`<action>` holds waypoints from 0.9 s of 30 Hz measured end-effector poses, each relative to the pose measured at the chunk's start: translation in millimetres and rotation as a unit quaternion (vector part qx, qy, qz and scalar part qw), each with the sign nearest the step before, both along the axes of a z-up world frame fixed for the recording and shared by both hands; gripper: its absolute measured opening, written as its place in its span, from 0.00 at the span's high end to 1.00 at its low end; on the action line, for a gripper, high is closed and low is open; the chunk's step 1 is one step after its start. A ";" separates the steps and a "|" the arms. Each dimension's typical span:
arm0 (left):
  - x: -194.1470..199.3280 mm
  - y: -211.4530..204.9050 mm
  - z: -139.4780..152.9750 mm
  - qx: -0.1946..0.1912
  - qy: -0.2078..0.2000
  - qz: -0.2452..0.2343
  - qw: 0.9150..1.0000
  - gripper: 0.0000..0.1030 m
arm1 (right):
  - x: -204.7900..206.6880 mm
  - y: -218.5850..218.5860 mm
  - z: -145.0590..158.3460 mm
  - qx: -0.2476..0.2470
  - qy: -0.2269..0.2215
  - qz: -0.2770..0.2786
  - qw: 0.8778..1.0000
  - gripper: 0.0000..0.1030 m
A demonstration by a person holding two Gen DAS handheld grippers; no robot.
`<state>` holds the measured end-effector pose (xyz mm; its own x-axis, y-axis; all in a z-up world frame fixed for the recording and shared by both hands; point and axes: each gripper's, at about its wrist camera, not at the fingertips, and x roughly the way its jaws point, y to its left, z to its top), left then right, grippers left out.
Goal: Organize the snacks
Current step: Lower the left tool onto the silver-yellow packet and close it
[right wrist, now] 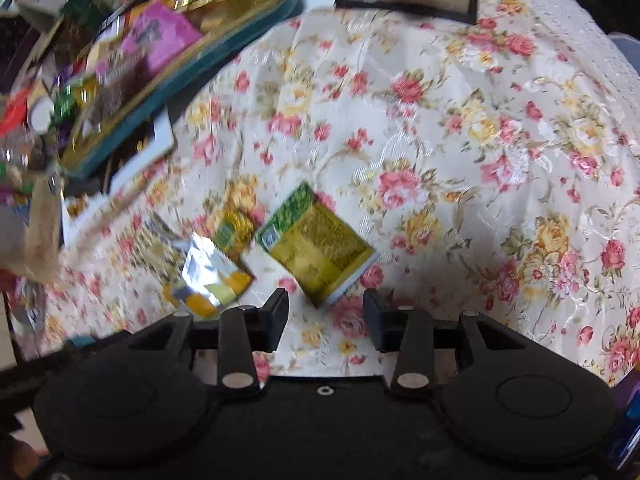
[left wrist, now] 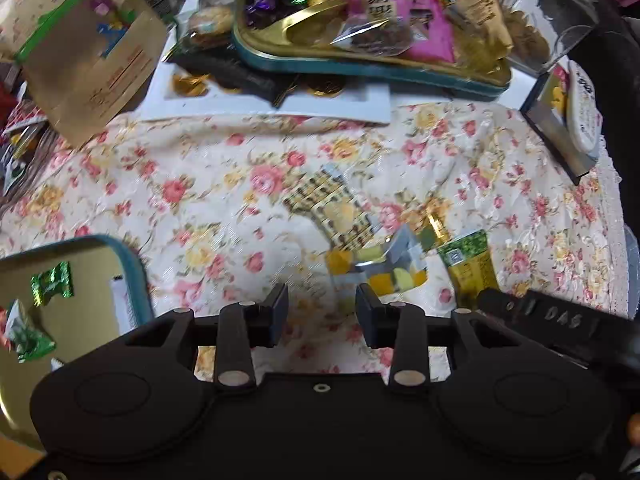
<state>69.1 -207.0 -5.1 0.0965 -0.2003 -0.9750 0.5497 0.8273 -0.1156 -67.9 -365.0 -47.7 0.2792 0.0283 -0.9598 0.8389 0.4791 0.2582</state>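
Observation:
Loose snack packets lie on the flowered cloth. A green-and-gold packet (right wrist: 320, 246) (left wrist: 470, 264) lies just ahead of my right gripper (right wrist: 326, 314), which hangs open above the cloth with nothing between its fingers. Left of it are a silver-and-yellow packet (right wrist: 208, 276) (left wrist: 384, 268), a small gold-green sweet (right wrist: 232, 226), and a gold patterned packet (left wrist: 332, 208). My left gripper (left wrist: 322, 312) is open and empty too, the silver-and-yellow packet just beyond its right finger. A gold tray with a teal rim (left wrist: 120, 256) at lower left holds green-wrapped sweets (left wrist: 52, 282).
A larger gold tray (left wrist: 360, 66) heaped with snacks, including a pink packet (left wrist: 424, 28), rests on a white box (left wrist: 340, 104) at the back. A brown paper bag (left wrist: 92, 68) stands at back left, a glass jar (left wrist: 552, 20) and a dark box (left wrist: 560, 128) at back right.

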 end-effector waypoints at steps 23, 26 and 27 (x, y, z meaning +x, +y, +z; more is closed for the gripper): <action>-57.8 -25.9 -30.2 -0.003 -0.166 -0.297 0.940 0.54 | -7.9 -34.6 65.0 -0.002 -0.109 -0.045 0.993 0.56; -61.3 -30.0 -37.5 0.012 -0.168 -0.323 0.931 0.54 | -8.5 -35.4 67.0 -0.004 -0.113 -0.048 0.992 0.56; -62.1 -31.5 -39.4 0.017 -0.168 -0.331 0.928 0.54 | -8.7 -35.9 66.9 -0.004 -0.112 -0.051 0.992 0.56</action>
<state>7.0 -238.5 -44.4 0.2631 -0.2946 -0.9187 0.9393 0.2956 0.1742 -76.6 -400.9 19.2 0.4871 -0.0182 -0.8732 0.8046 0.3983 0.4405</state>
